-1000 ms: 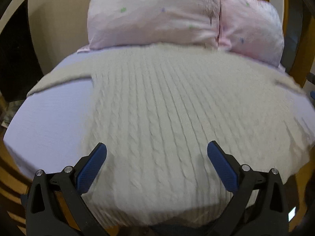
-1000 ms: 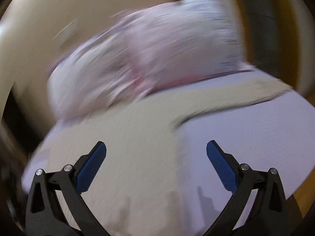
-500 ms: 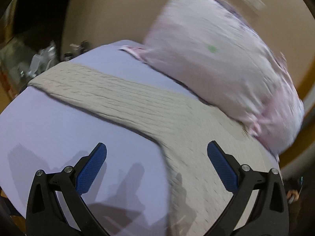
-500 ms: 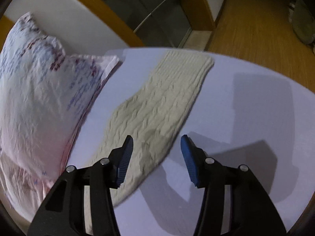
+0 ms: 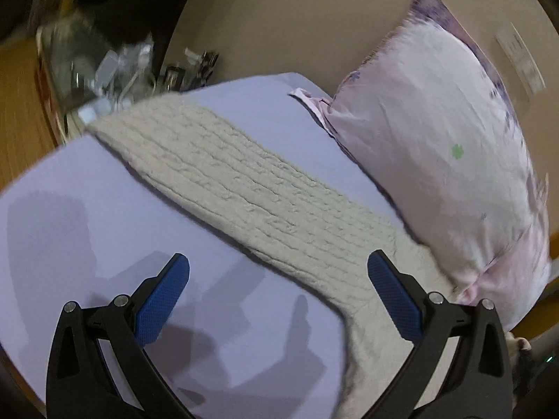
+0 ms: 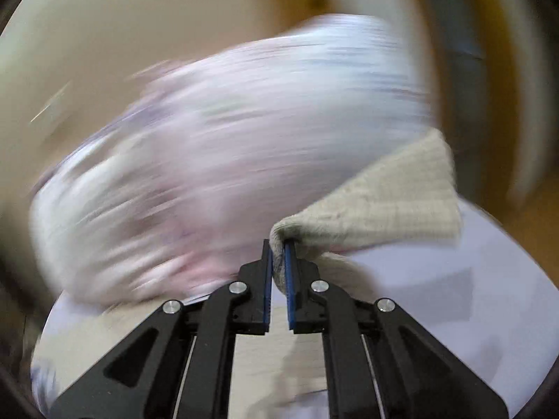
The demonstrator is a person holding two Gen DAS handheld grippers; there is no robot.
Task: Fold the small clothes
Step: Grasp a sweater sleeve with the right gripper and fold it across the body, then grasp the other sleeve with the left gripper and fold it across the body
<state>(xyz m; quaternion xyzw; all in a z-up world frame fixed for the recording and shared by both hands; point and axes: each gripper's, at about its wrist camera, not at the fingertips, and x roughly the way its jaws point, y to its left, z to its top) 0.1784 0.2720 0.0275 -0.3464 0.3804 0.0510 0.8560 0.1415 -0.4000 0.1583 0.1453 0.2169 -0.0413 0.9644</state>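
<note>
A cream cable-knit sweater lies spread on a lavender bed sheet (image 5: 63, 216). In the left wrist view its left sleeve (image 5: 223, 171) stretches flat from the bed's far left edge toward the body at lower right. My left gripper (image 5: 277, 279) is open and empty, hovering above the sheet just short of that sleeve. In the right wrist view my right gripper (image 6: 278, 262) is shut on the sweater's right sleeve (image 6: 384, 206), lifting it off the sheet with the cuff hanging to the right. The view is blurred by motion.
A pink floral pillow (image 5: 447, 160) lies along the head of the bed, close behind the sweater; it also shows in the right wrist view (image 6: 227, 160). A cluttered glass side table (image 5: 101, 66) stands past the bed's left edge. The beige headboard (image 5: 297, 17) rises behind.
My right gripper has closed on the right sleeve and raised it, swinging toward the pillow. My left gripper has stayed open and moved nearer the left sleeve.
</note>
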